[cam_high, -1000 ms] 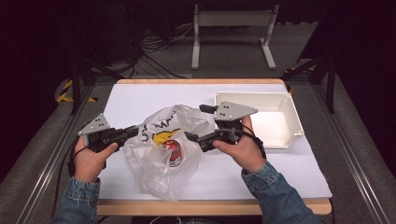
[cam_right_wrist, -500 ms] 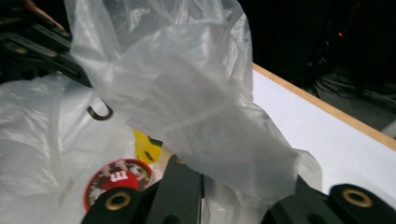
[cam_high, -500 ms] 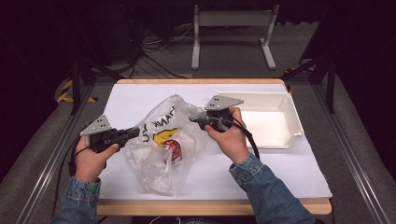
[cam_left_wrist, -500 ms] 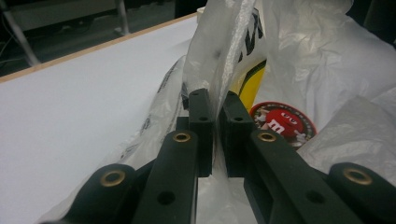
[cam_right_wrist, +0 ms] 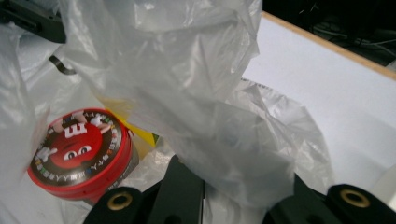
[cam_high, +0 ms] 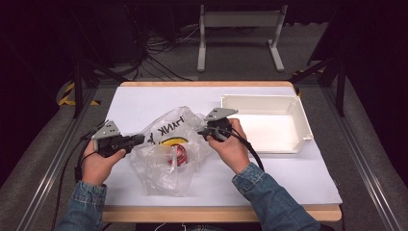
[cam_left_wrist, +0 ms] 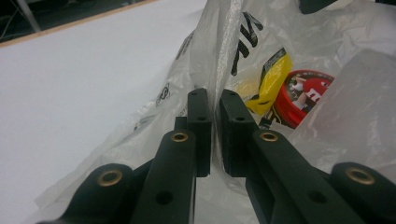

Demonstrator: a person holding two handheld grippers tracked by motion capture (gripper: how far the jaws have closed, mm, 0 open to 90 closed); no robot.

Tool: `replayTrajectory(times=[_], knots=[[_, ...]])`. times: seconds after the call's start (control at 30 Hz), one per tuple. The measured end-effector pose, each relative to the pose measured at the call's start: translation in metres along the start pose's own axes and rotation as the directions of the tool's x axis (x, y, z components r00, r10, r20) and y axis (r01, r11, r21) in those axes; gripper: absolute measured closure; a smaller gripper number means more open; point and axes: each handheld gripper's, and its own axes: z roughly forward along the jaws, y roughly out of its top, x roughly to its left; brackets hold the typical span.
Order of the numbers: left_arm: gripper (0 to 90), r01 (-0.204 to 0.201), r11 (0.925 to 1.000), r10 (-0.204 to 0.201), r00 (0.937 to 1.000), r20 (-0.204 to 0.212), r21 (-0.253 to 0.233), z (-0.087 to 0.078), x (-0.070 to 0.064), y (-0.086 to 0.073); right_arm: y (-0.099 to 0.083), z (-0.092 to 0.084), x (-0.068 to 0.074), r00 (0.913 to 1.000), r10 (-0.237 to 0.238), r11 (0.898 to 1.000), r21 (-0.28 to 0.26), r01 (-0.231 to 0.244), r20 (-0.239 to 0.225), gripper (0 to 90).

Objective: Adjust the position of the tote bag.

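Two grippers are working one plastic bag (cam_high: 166, 154) on the white table (cam_high: 288, 178), seen from the high view.

Item 1, left gripper (cam_high: 139, 140): sitting at 9 o'clock of the bag, jaws pinched together on a fold of the bag's film; the left gripper view is showing the film running up between the two black pads (cam_left_wrist: 201, 121).

Item 2, right gripper (cam_high: 202, 132): sitting at 2 o'clock of the bag, jaws having just been closing, now clamping the bag's film; in the right gripper view the bunched film is covering the jaw tips.

Item 3, plastic bag: lying near the table's centre, mouth being held up between both grippers.

Item 4, red round tin (cam_right_wrist: 79, 151): lying inside the bag, lid facing up.

Item 5, yellow packet (cam_left_wrist: 273, 79): lying inside the bag, touching the tin.

Item 6, white tray (cam_high: 303, 126): standing at 3 o'clock of the bag, near it.
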Motion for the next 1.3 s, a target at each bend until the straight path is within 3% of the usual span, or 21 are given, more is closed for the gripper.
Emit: replayTrajectory(times=[0.4, 0.7, 0.97, 1.1, 1.23, 1.3], knots=[[82.6, 0.032, 0.9973, -0.032, 0.9995, -0.001, 0.065, 0.011, 0.011, -0.016, -0.016, 0.024, 0.007, 0.9997, -0.026, 0.992, 0.127, 0.026, -0.001, 85.5], [82.2, 0.067, 0.9903, -0.066, 0.9978, -0.006, 0.122, 0.017, 0.020, -0.031, -0.033, 0.040, 0.011, 0.9996, -0.017, 0.974, 0.225, 0.022, -0.023, 85.3], [81.6, 0.058, 0.9907, -0.059, 0.9983, 0.004, 0.123, 0.016, 0.021, -0.033, -0.039, 0.040, 0.009, 0.9995, 0.002, 0.967, 0.256, 0.006, -0.031, 82.7], [81.5, 0.059, 0.9930, -0.061, 0.9979, 0.019, 0.102, 0.014, 0.020, -0.032, -0.041, 0.034, 0.009, 0.9994, 0.014, 0.972, 0.235, -0.006, -0.032, 73.9], [81.3, 0.057, 0.9946, -0.060, 0.9978, 0.029, 0.087, 0.013, 0.019, -0.031, -0.039, 0.022, 0.007, 0.9993, 0.028, 0.984, 0.178, -0.024, -0.024, 45.4], [81.4, 0.056, 0.9947, -0.058, 0.9980, 0.027, 0.086, 0.013, 0.019, -0.031, -0.038, 0.016, 0.005, 0.9964, 0.059, 0.988, 0.149, -0.050, -0.061, 37.6]])
